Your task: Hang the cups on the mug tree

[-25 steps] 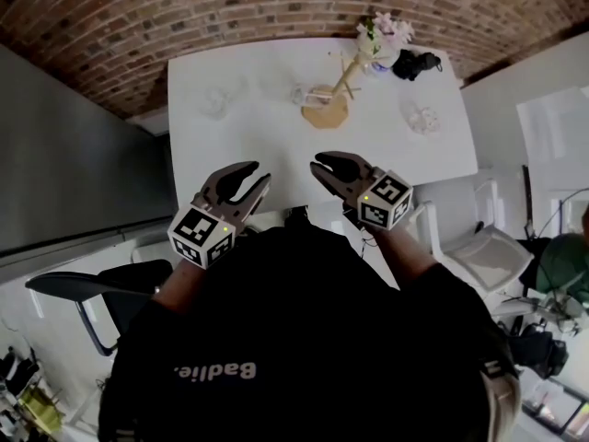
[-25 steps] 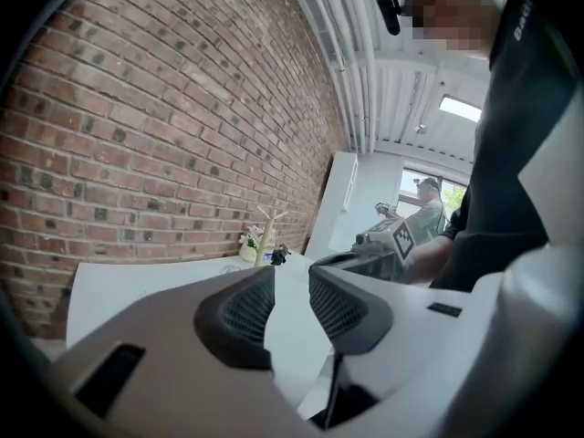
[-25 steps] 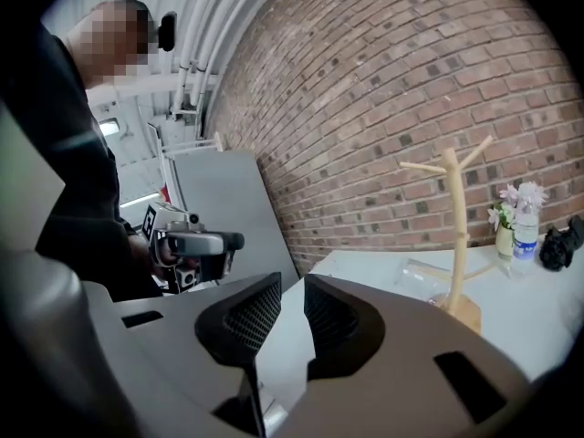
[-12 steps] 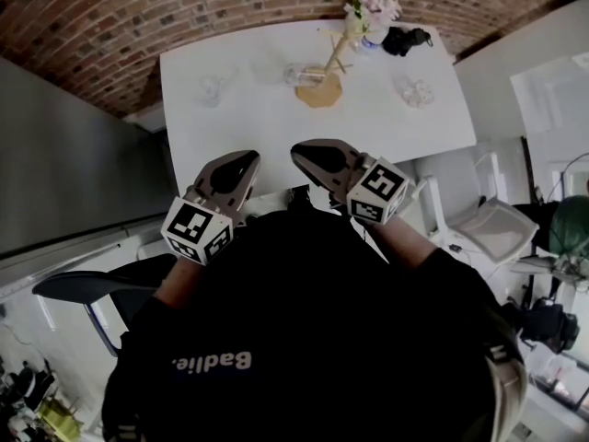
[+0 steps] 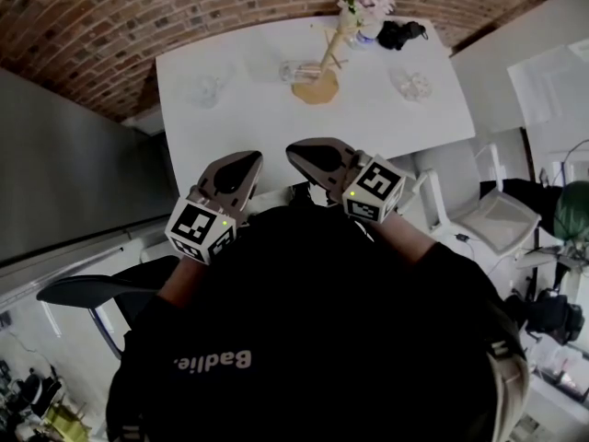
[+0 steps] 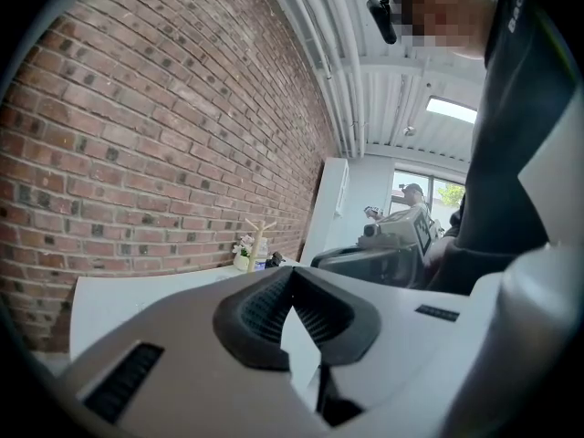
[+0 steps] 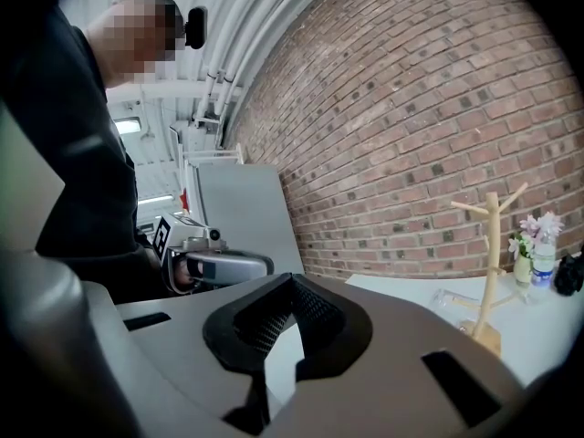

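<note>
On white table (image 5: pixel 248 132), mug tree (image 5: pixel 317 85), flowers (image 5: pixel 364 7) beside, clear cups (image 5: pixel 208 90) around

The near half of the table (image 5: pixel 267 141) lies open. At the far side stand the mug tree (image 5: pixel 324 63), a cup (image 5: pixel 293 70) just left of it, a second cup (image 5: pixel 208 90) further left, a third cup (image 5: pixel 411 85) at right, and flowers (image 5: pixel 363 7) behind.

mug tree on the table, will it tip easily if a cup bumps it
Possibly: the mug tree is a tall thin pole on a small flat base, so a knock high up may tip it. It looks like light wood, so it might slide on the smooth white table.
</note>
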`<state>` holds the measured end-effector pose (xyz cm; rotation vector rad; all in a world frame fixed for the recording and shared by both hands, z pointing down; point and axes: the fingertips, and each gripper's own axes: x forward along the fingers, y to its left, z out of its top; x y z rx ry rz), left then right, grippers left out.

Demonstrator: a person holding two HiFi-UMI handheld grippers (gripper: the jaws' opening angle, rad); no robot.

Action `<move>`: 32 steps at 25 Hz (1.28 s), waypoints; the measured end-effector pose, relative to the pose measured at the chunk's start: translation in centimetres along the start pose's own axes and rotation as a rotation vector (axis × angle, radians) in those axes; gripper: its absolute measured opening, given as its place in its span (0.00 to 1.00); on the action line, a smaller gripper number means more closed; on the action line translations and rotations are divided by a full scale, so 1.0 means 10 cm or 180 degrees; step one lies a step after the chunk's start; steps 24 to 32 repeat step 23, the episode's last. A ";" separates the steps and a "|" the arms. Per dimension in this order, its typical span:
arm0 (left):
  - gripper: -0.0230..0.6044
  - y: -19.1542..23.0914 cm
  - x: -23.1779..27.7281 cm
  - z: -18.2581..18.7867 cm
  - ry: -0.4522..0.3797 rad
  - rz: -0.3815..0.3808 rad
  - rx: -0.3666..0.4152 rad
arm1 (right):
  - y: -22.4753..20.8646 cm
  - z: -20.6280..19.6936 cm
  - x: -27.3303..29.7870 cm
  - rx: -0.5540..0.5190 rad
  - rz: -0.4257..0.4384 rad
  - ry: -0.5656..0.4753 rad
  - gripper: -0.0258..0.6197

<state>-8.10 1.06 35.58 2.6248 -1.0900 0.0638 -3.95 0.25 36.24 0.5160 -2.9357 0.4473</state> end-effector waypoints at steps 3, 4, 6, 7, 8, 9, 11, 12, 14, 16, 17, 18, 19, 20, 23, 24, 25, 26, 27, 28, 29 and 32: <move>0.04 0.01 0.01 0.00 -0.0006 -0.0004 -0.0004 | 0.00 0.00 0.02 -0.0009 -0.0001 0.0010 0.09; 0.04 0.01 0.01 0.01 -0.0009 -0.0004 -0.0009 | -0.01 0.00 0.02 -0.0007 0.0001 0.0011 0.09; 0.04 0.01 0.01 0.01 -0.0016 -0.0004 -0.0015 | -0.01 -0.01 0.03 0.0001 0.0003 0.0020 0.09; 0.04 0.00 0.01 0.02 -0.0018 -0.0004 -0.0014 | -0.02 -0.02 0.03 0.0006 0.0003 0.0026 0.09; 0.04 0.00 0.01 0.02 -0.0017 -0.0003 -0.0010 | -0.02 -0.02 0.03 0.0010 0.0002 0.0030 0.09; 0.04 0.01 0.01 0.02 -0.0014 -0.0001 -0.0003 | -0.03 -0.02 0.03 0.0014 0.0000 0.0033 0.09; 0.04 0.01 0.01 0.01 -0.0006 0.0003 0.0012 | -0.05 -0.03 0.04 0.0024 -0.0011 0.0031 0.09; 0.04 0.02 0.01 0.01 -0.0003 0.0006 0.0019 | -0.06 -0.03 0.03 0.0031 -0.0018 0.0030 0.09; 0.04 0.02 0.01 0.01 -0.0003 0.0012 0.0028 | -0.07 -0.02 0.02 0.0047 -0.0029 0.0025 0.09; 0.04 0.02 0.01 0.01 -0.0005 0.0018 0.0023 | -0.07 -0.01 0.02 0.0053 -0.0029 0.0014 0.09; 0.04 0.02 0.01 0.01 -0.0006 0.0019 0.0020 | -0.07 -0.01 0.02 0.0051 -0.0029 0.0012 0.09; 0.04 0.02 0.00 0.01 -0.0006 0.0020 0.0020 | -0.06 -0.02 0.02 0.0049 -0.0031 0.0013 0.09; 0.04 0.01 0.00 0.01 -0.0006 0.0020 0.0023 | -0.06 -0.02 0.03 0.0046 -0.0035 0.0017 0.09; 0.04 0.01 0.00 0.01 -0.0005 0.0020 0.0028 | -0.06 -0.02 0.03 0.0043 -0.0037 0.0021 0.09; 0.04 0.01 -0.01 0.00 -0.0001 0.0021 0.0041 | -0.06 -0.04 0.04 0.0037 -0.0045 0.0036 0.09; 0.04 0.01 -0.01 0.00 -0.0001 0.0021 0.0041 | -0.06 -0.04 0.04 0.0037 -0.0045 0.0036 0.09; 0.04 0.01 -0.01 0.00 -0.0001 0.0021 0.0041 | -0.06 -0.04 0.04 0.0037 -0.0045 0.0036 0.09; 0.04 0.01 -0.01 0.00 -0.0001 0.0021 0.0041 | -0.06 -0.04 0.04 0.0037 -0.0045 0.0036 0.09; 0.04 0.01 -0.01 0.00 -0.0001 0.0021 0.0041 | -0.06 -0.04 0.04 0.0037 -0.0045 0.0036 0.09; 0.04 0.01 -0.01 0.00 -0.0001 0.0021 0.0041 | -0.06 -0.04 0.04 0.0037 -0.0045 0.0036 0.09; 0.04 0.01 -0.01 0.00 -0.0001 0.0021 0.0041 | -0.06 -0.04 0.04 0.0037 -0.0045 0.0036 0.09; 0.04 0.01 -0.01 0.00 -0.0001 0.0021 0.0041 | -0.06 -0.04 0.04 0.0037 -0.0045 0.0036 0.09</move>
